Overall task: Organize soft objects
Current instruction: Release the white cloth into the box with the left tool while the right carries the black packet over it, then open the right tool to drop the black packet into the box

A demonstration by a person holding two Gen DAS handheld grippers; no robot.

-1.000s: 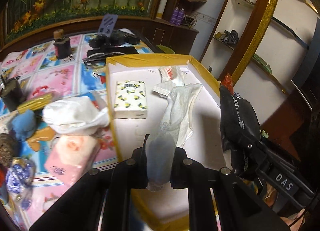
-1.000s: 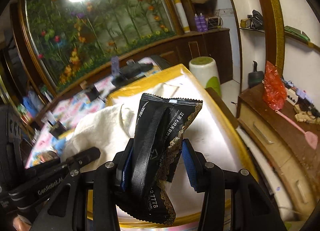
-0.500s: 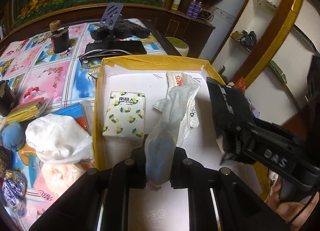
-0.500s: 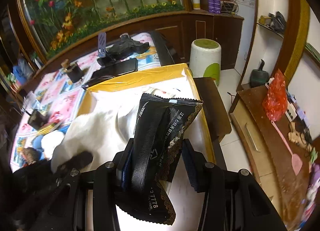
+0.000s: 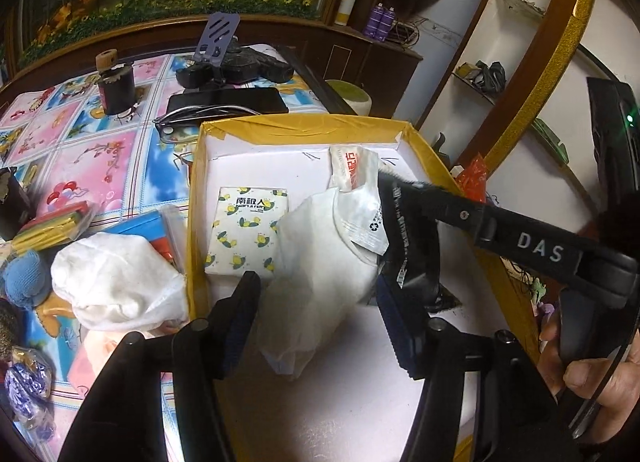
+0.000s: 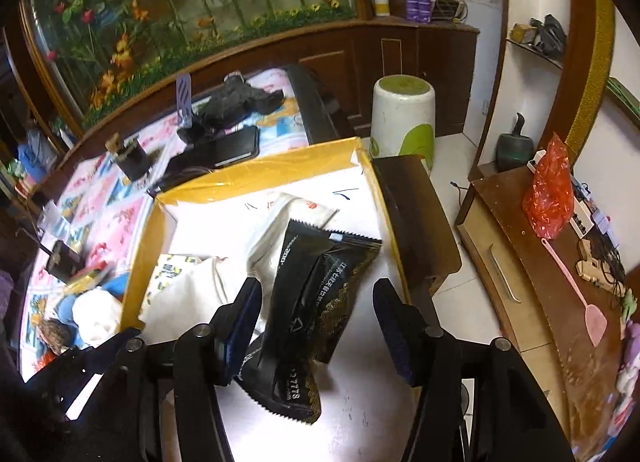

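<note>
Left wrist view: the left gripper (image 5: 318, 316) points down into a shallow white tray (image 5: 424, 150) with yellow-taped walls that sits on the tabletop (image 5: 104, 158). Its jaws are opening; a white soft pack (image 5: 320, 282) lies between them on the tray floor, and neither pad presses on it. Just left of the pack lies a tissue packet (image 5: 248, 234) printed with lemons. At the pack's far end rests a clear wrapper (image 5: 354, 172) with red print. To the right, the right gripper (image 5: 404, 258) reaches in from the right edge with a black sachet (image 5: 408, 238) between its fingers, a hand (image 5: 592, 366) on its handle. Left of the tray, on the flowered tabletop, lie a crumpled white cloth (image 5: 116, 282), a blue knitted toy (image 5: 22, 282) and a pink packet (image 5: 96, 358). Farther off stand a dark cup (image 5: 116, 88), a phone (image 5: 228, 100) and a pair of glasses (image 5: 180, 122).

Right wrist view: the right gripper (image 6: 318, 322) also hangs over the tray (image 6: 260, 174), and its jaws are opening. The black sachet (image 6: 320, 286) with gold trim stands loosely between them, its lower end on the tray floor; a clear gap shows at the right pad, while the left pad is close beside it. Behind it lies the white soft pack (image 6: 268, 246). Right of the tray, a white and green stool (image 6: 402, 118) stands on the floor.
</note>
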